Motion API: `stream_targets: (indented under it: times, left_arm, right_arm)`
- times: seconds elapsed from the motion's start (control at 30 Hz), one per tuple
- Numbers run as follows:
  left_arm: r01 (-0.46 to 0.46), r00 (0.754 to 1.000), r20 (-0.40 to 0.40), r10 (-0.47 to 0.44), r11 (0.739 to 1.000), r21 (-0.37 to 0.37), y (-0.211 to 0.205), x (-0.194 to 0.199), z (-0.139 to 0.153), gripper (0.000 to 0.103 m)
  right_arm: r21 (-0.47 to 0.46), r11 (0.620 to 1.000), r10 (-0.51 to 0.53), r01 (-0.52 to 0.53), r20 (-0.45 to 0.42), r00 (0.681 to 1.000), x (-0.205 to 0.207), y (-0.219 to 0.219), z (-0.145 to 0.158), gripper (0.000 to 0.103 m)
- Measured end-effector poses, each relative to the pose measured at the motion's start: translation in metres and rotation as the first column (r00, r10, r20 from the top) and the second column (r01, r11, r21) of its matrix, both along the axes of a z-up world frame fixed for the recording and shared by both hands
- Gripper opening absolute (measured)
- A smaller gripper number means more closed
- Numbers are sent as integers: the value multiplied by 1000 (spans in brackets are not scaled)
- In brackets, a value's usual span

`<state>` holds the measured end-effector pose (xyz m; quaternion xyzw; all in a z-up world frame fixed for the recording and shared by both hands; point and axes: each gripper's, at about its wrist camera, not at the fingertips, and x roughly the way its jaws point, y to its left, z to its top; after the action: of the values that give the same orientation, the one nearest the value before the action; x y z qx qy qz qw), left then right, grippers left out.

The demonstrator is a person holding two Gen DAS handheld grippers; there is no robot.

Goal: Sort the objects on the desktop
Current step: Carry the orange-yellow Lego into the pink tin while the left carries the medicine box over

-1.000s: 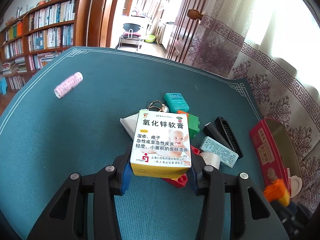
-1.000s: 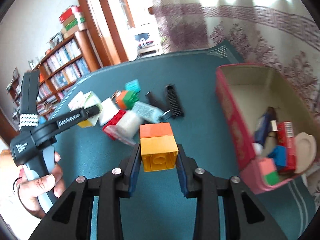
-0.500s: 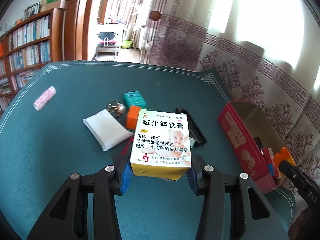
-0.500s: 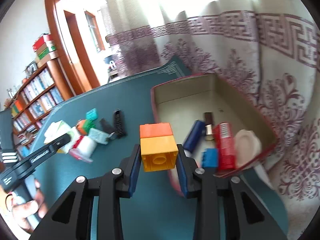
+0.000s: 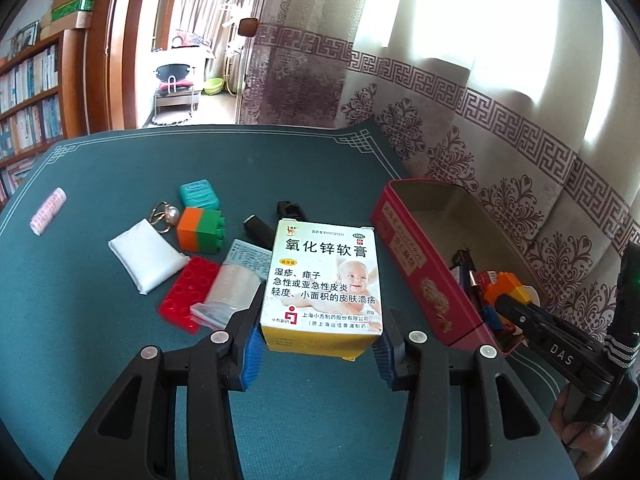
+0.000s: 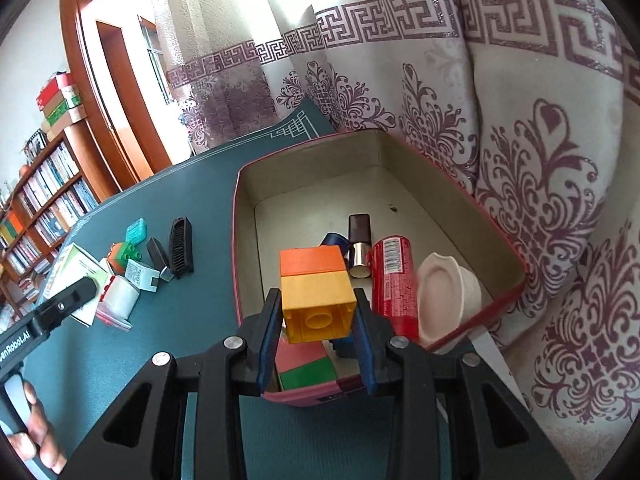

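On a green-matted bench point(image 5: 320, 168), right jaws pinching a yellow-and-orange plastic brick point(image 6: 316, 292) should release low inside the red tin box point(image 6: 400, 140), while left jaws pinch a white-and-yellow cardboard ointment carton point(image 5: 324, 288).

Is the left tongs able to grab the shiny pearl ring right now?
Probably not: the left tongs are already clamped on the yellow and white medicine box, so there is no room for the pearl ring.

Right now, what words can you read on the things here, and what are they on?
"氧化锌软膏": medicine box in the left gripper.
"上海小方制药股份有限公司": same box, near the bottom.
"DAS": right gripper body, seen from the left wrist.
"enRobot.AI": left gripper body, seen from the right wrist.
Red can and paper leaflet: print too small.
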<state>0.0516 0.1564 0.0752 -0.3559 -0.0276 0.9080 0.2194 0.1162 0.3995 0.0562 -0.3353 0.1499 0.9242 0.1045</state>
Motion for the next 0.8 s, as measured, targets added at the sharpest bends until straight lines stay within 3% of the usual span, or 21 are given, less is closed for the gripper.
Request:
stream_targets:
  times: [0.3,0.8]
  left_arm:
    - [77,997,-19,-77,997,-13,45,9,15,49]
    - [237,969,63,-238,971,17,144,-7,9,49]
  right_arm:
    - [-22,1000,-11,11,-8,1000,13,19,-5,38]
    - [14,1000,21,-20,-57,998,27,23,-5,38]
